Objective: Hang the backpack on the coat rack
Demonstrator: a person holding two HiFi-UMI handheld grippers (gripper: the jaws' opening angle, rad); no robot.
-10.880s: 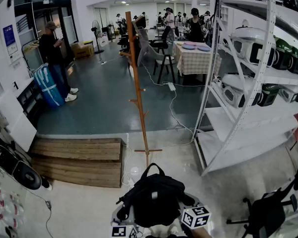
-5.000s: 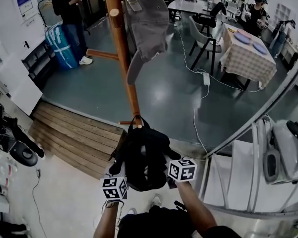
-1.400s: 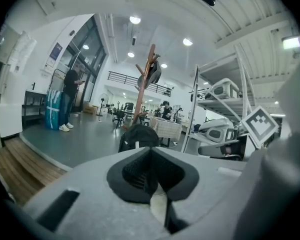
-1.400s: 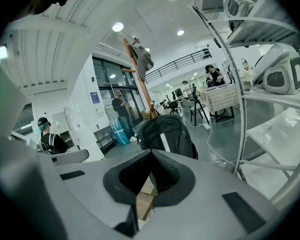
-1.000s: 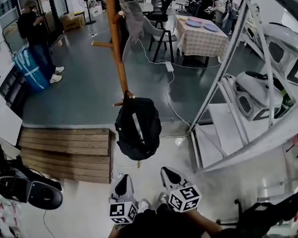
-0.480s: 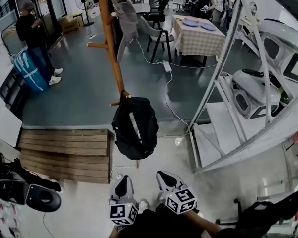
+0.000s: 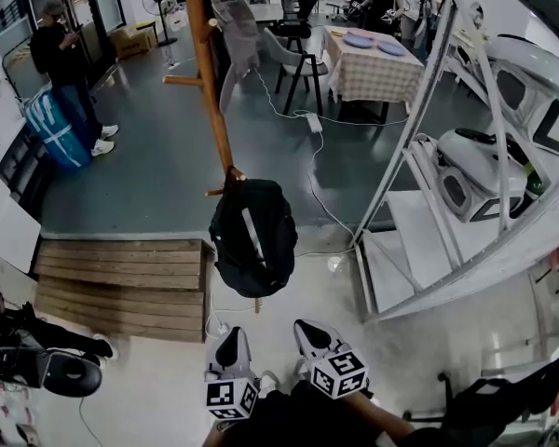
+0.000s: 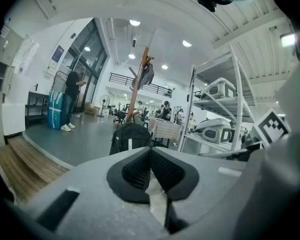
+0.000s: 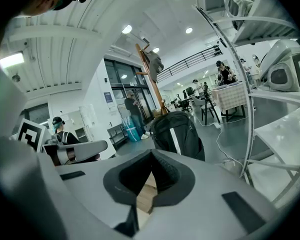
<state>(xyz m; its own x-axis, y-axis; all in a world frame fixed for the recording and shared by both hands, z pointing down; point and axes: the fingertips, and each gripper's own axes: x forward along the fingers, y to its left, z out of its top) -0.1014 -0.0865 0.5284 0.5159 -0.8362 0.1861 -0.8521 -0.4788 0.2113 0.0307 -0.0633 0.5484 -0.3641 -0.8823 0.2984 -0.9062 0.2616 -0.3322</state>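
Note:
The black backpack (image 7: 252, 237) hangs by its top loop from a low peg of the wooden coat rack (image 7: 205, 73), free of both grippers. It also shows ahead as the backpack (image 8: 129, 138) in the left gripper view and the backpack (image 9: 177, 132) in the right gripper view. My left gripper (image 7: 227, 349) and right gripper (image 7: 309, 334) are held low and close to me, well short of the bag. Both are shut with nothing between their pads. A grey garment (image 7: 235, 19) hangs high on the rack.
A white metal shelving unit (image 7: 447, 156) with appliances stands to the right. A wooden pallet step (image 7: 121, 287) lies to the left. A person (image 7: 65, 73) stands at the far left by a blue bag. A table (image 7: 373, 63) and chairs are at the back.
Both grippers have drawn slightly back and down from the hanging backpack. The backpack stays on its peg.

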